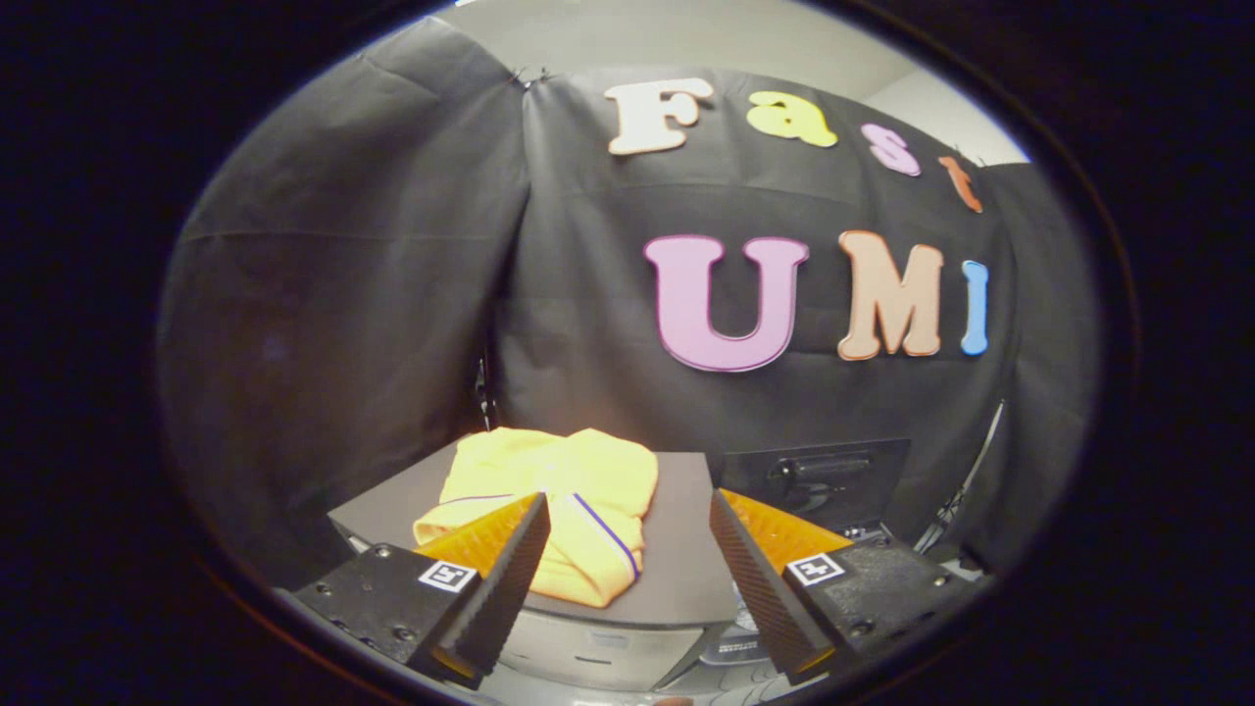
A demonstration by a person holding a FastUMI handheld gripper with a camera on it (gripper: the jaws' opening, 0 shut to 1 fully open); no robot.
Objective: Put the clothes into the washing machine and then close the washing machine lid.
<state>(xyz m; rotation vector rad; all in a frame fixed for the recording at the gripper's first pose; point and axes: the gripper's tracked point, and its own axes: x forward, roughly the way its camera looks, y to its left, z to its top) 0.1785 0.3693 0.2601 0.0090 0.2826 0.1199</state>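
A black cloth wall [373,294] is hanging behind the whole scene, its folds running down to the level of the things in front.

Lowest and nearest, the tongs [627,579] are standing wide open and gripping nothing; the two fingers [505,579] are reaching forward with a broad gap between them, each carrying a small square marker [448,576] on its base.

Just beyond the left finger, a folded yellow garment [578,490] with thin purple stripes is lying on a dark flat surface [681,549]. The left fingertip is overlapping the garment's near edge in the view; whether it is touching the fabric cannot be told. The garment is occupying the left and middle of the surface, leaving the right part bare.

Under the front edge of the surface, a pale grey panel [598,647] is showing between the fingers.

To the right, beyond the right finger, a dark upright panel [824,480] with a handle-like recess is standing against the cloth, just beside the far right corner of the surface. Whether this panel is the washing machine's lid cannot be told.
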